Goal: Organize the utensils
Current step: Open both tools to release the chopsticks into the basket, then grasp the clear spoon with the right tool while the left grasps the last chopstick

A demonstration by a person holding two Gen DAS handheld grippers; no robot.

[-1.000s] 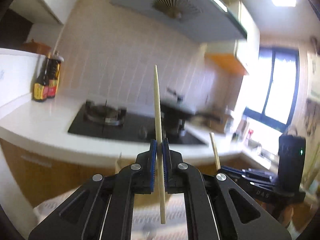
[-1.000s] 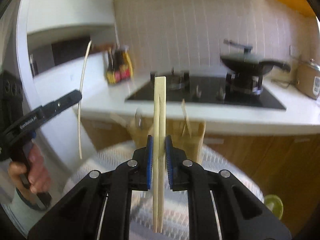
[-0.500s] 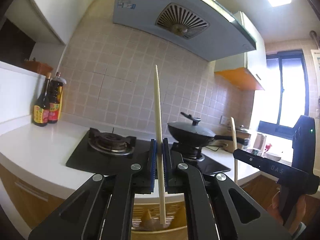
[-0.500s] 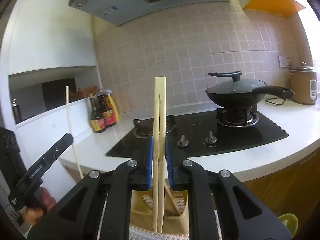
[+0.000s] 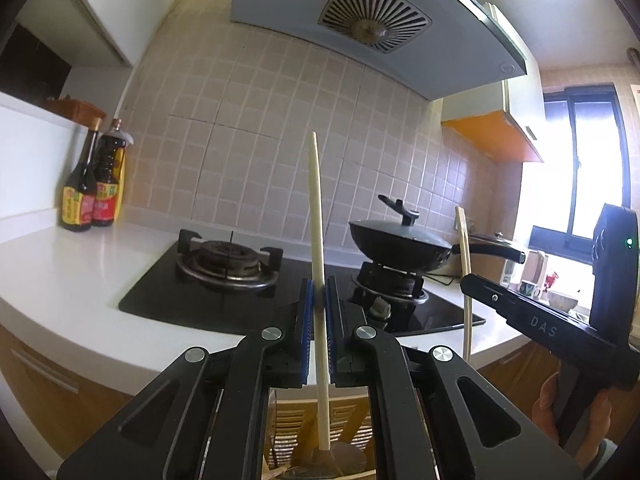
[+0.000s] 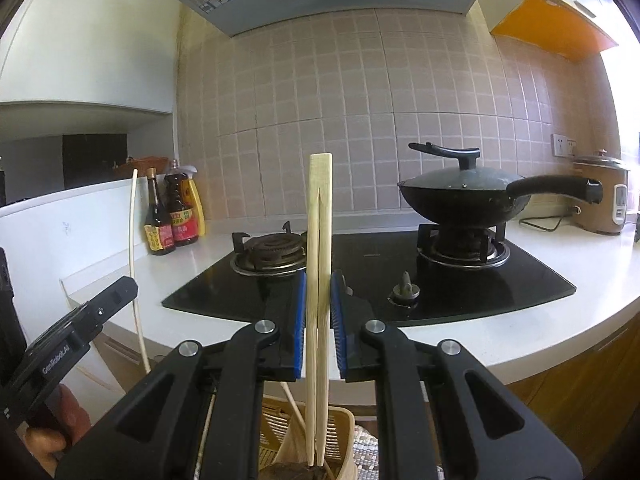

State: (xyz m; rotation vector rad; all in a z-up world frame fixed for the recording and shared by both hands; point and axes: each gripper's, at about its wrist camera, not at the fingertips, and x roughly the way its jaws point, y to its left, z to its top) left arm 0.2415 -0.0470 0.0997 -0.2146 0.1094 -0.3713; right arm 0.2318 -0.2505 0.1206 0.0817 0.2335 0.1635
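My left gripper [image 5: 316,300] is shut on a single pale chopstick [image 5: 318,216] held upright; its lower tip hangs over a slatted wooden utensil holder [image 5: 304,420] below the fingers. My right gripper [image 6: 318,300] is shut on a joined pair of pale wooden chopsticks [image 6: 319,216], also upright, their lower ends reaching into the utensil holder [image 6: 276,432], which holds several other utensils. The right gripper shows at the right of the left wrist view [image 5: 468,280], and the left gripper at the lower left of the right wrist view [image 6: 128,288].
A white counter [image 6: 500,328] carries a black gas hob [image 6: 380,280] with a lidded black wok [image 6: 464,196]. Sauce bottles [image 6: 172,216] stand at the left, a rice cooker [image 6: 600,196] at the right. A range hood [image 5: 360,28] hangs above.
Both wrist views have tilted up from the floor and cabinet to the hob and wall. Both grippers stay shut on their chopsticks, whose lower ends now sit over the holder.
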